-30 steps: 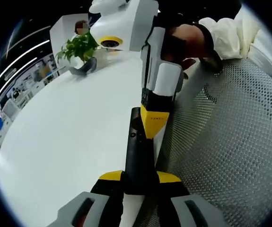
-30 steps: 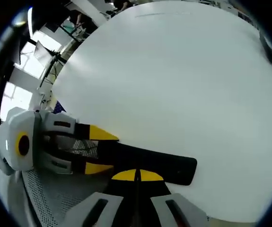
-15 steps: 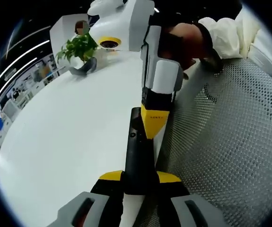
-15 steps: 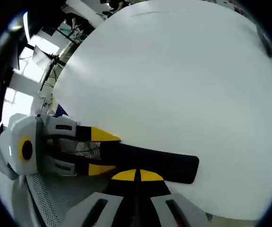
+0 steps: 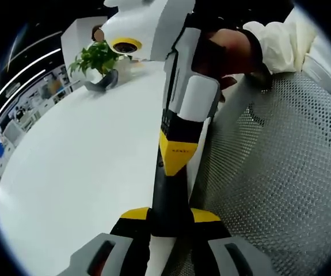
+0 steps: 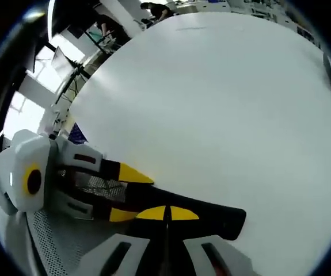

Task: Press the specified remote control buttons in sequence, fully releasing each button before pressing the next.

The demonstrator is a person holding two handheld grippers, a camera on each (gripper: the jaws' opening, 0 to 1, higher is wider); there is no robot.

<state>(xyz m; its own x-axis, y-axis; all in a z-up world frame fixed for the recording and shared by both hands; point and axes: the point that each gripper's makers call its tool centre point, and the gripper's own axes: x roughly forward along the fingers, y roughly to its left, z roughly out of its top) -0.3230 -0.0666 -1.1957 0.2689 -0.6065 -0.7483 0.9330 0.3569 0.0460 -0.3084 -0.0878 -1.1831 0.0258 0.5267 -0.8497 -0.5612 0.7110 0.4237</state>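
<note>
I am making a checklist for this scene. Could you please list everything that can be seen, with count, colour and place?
remote control: one, black, at the table's edge, held at its near end.
table: one, white, round.
plant: one, green, far side of the table.
grey curved object: one, beside the plant.
mesh surface: one, grey, next to the table.
left gripper: yellow tipped fingers shut on the remote.
right gripper: yellow tip, fingers closed together, over the remote.
hand: one, with white sleeve, holding the right gripper.

Bare white table (image 5: 79, 167) lies open; plant (image 5: 96, 57) stands far off.
</note>
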